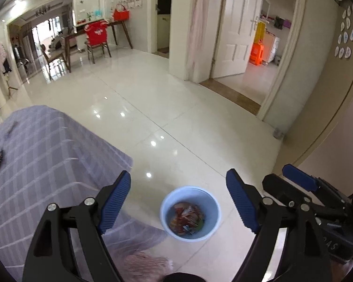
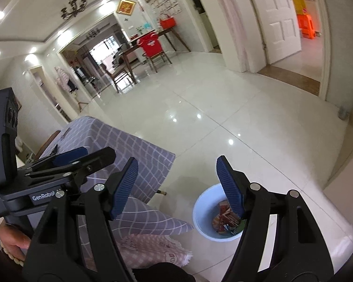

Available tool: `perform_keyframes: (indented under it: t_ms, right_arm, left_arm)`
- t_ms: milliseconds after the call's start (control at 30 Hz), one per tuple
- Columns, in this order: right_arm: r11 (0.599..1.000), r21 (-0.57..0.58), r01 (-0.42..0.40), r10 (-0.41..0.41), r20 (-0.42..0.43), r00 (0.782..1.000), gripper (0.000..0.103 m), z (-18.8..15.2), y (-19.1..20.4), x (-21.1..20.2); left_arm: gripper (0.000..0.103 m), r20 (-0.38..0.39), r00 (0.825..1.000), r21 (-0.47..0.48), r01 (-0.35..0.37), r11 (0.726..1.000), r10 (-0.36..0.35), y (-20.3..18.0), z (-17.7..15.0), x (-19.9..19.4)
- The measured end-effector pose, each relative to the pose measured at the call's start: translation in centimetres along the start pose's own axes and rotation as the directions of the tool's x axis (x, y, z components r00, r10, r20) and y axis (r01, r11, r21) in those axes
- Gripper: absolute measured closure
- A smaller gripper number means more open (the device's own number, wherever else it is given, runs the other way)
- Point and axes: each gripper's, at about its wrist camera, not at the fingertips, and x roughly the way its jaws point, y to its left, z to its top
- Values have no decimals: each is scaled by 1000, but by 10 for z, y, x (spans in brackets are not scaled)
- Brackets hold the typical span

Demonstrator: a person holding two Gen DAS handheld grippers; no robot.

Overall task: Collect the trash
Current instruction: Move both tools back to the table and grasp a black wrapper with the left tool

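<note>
Glossy tiles hold round plastic bin (image 1: 190,213) of crinkly wrappers (image 1: 187,218).

We see left hand-held gripper (image 1: 178,201): matte black angular arms, ribbed blue pads on fingers (image 1: 115,199), round silver screws at pivots. Right hand-held gripper (image 2: 176,188): same black frame, same ribbed blue pads, silver screws. Black housing of left unit carries white "GenRobot" lettering in right wrist view. Bare-skinned hand (image 2: 13,243) at its base, pale beaded bracelet at wrist.
</note>
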Motion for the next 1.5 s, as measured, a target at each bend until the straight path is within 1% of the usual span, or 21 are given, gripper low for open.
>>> perform_keyframes:
  t_ms: [167, 333, 400, 500, 533, 600, 667, 733, 833, 900, 1067, 1100, 1133, 1167, 1200, 1233, 1267, 1300, 1333, 1433, 1500]
  right_arm:
    - [995, -82, -56, 54, -25, 998, 34, 4, 54, 20]
    - [974, -183, -134, 121, -80, 989, 34, 12, 126, 56]
    - [961, -225, -161, 139, -112, 984, 34, 15, 159, 74]
    - [940, -281, -193, 155, -153, 976, 34, 18, 204, 103]
    - [934, -294, -202, 157, -168, 973, 34, 18, 216, 111]
    - [921, -316, -229, 171, -200, 965, 34, 19, 243, 131]
    - [908, -344, -239, 167, -225, 960, 34, 18, 266, 150]
    - [896, -365, -252, 166, -252, 953, 34, 16, 290, 171]
    - [885, -380, -267, 158, -293, 943, 34, 15, 314, 201]
    - [885, -382, -267, 152, -305, 940, 34, 15, 325, 215]
    - [883, -381, -275, 148, -330, 932, 34, 19, 343, 245]
    - [883, -379, -277, 149, -333, 931, 34, 20, 345, 249]
    - [883, -378, -280, 151, -336, 930, 34, 21, 348, 253]
    - [883, -376, -281, 151, -339, 928, 34, 22, 352, 258]
    - [883, -374, -283, 153, -341, 928, 34, 23, 354, 261]
    - [883, -369, -289, 158, -346, 925, 34, 23, 358, 264]
    - [884, -362, -296, 164, -352, 921, 34, 24, 361, 267]
    - [885, -350, -306, 175, -358, 917, 34, 23, 365, 271]
    - [885, -345, -312, 181, -362, 914, 34, 23, 368, 273]
    - [883, -339, -324, 190, -373, 908, 34, 21, 382, 284]
    - [885, -323, -335, 201, -384, 901, 34, 23, 391, 294]
  left_arm:
    - [22, 26, 994, -18, -103, 995, 103, 63, -1, -26]
    - [22, 31, 976, -65, -215, 974, 217, 139, 0, -46]
    - [22, 32, 966, -85, -254, 964, 257, 168, -1, -53]
    - [22, 29, 941, -98, -334, 937, 338, 217, -4, -58]
    - [22, 20, 930, -99, -363, 926, 367, 236, -6, -58]
    - [22, -6, 920, -91, -392, 916, 393, 264, -8, -55]
    - [22, -57, 915, -91, -404, 910, 400, 297, -12, -46]
    - [22, -82, 911, -102, -412, 905, 405, 314, -13, -38]
    - [22, -101, 911, -96, -409, 908, 400, 336, -14, -27]
    - [22, -108, 910, -74, -409, 910, 400, 340, -12, -19]
    - [24, -119, 929, -54, -359, 932, 351, 354, -13, -2]
    - [33, -106, 944, -77, -321, 944, 312, 360, -14, -3]
    - [45, -105, 957, -104, -282, 954, 271, 364, -13, -1]
    - [54, -102, 970, -151, -234, 960, 221, 372, -14, -3]
    - [70, -97, 969, -164, -242, 956, 228, 376, -14, -3]
    - [79, -99, 967, -162, -246, 955, 233, 379, -14, -4]
    - [83, -98, 966, -161, -252, 954, 239, 379, -14, -4]
    - [91, -94, 961, -164, -272, 948, 259, 380, -14, -6]
    - [96, -87, 953, -179, -300, 937, 289, 383, -14, -10]
    - [98, -65, 944, -275, -330, 903, 325, 406, -16, -24]
    - [98, -60, 931, -323, -359, 876, 359, 423, -18, -32]
